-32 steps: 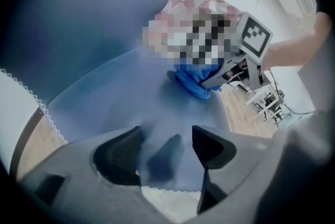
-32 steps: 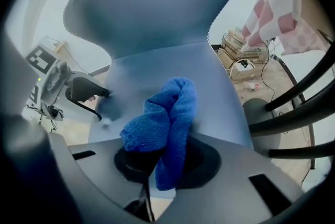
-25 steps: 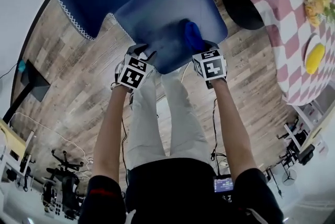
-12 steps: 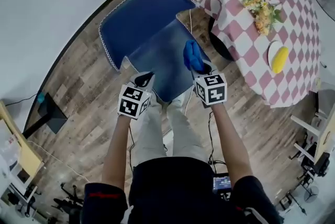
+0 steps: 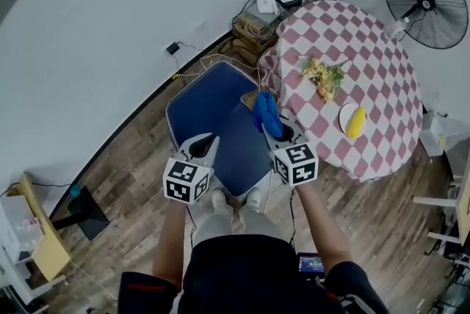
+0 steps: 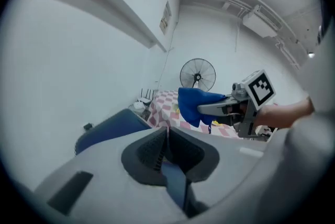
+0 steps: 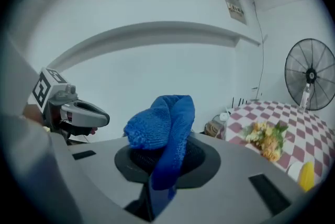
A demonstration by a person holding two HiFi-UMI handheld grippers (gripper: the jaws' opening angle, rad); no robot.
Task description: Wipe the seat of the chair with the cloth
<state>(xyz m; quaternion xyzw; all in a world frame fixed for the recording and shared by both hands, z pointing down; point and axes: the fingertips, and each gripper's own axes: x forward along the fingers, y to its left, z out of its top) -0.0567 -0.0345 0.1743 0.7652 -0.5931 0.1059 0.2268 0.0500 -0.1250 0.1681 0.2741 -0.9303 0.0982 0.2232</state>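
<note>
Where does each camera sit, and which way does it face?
Head view: on head, steeply down at chair, table; arms, legs, left claw, right claw show.
Left gripper view: on left claw, along shut jaws toward right claw holding cloth.
Right gripper view: on right claw, facing over cloth at wall; left claw shows.
Shared: gripper views both show fan, table.

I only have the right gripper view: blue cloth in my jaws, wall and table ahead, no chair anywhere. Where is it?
Observer: Head view shows the chair beneath the right gripper, backrest on the wall side, beside the checked table.
Operator: Is the left gripper carrying anything?
Observer: No. In its own view the jaws are together with nothing between them.
Operator: What's at the seat's near edge?
Observer: The person's shoes, toes at the seat's front edge.
</note>
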